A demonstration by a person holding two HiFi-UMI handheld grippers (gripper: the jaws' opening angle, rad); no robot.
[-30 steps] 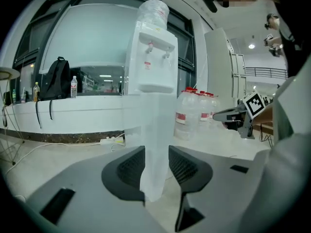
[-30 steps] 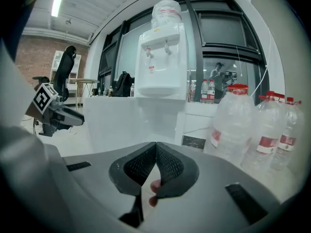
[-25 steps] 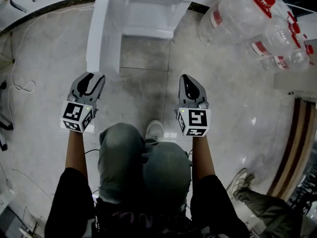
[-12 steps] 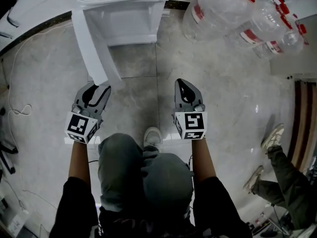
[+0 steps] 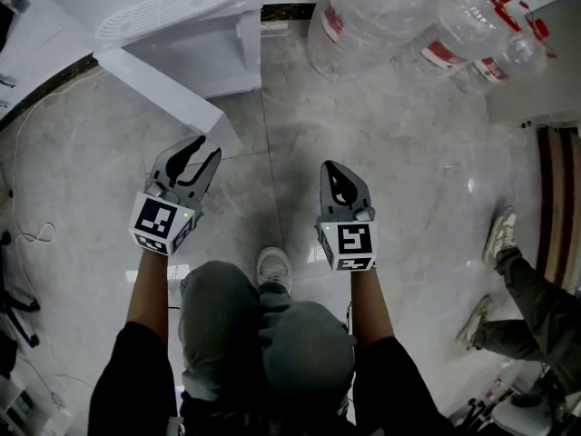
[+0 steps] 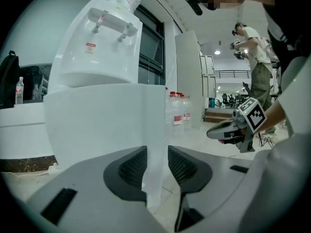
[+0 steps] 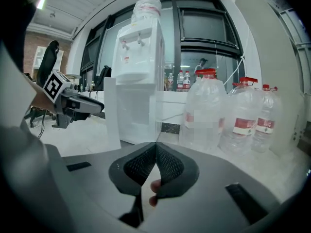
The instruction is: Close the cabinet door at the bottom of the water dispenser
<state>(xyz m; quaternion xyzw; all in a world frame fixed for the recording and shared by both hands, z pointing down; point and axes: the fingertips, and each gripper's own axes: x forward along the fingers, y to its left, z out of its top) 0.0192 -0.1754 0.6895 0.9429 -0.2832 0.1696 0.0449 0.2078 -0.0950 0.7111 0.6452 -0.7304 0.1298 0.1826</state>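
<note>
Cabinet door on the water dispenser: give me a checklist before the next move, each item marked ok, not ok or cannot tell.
1. Cabinet door shut against the water dispenser: not ok; it stands swung out.
2. Door's free edge lined up with the left gripper: ok; its jaws stand apart, have just been closing, and the edge shows in the gap.
3. Jaws gripping the door: cannot tell.
4. Right gripper out of the way: ok; jaws together, empty, right of the door.
5. Swing path: ok; the head view shows nothing between door and opening.
6. Water bottles apart from the door: ok.
</note>
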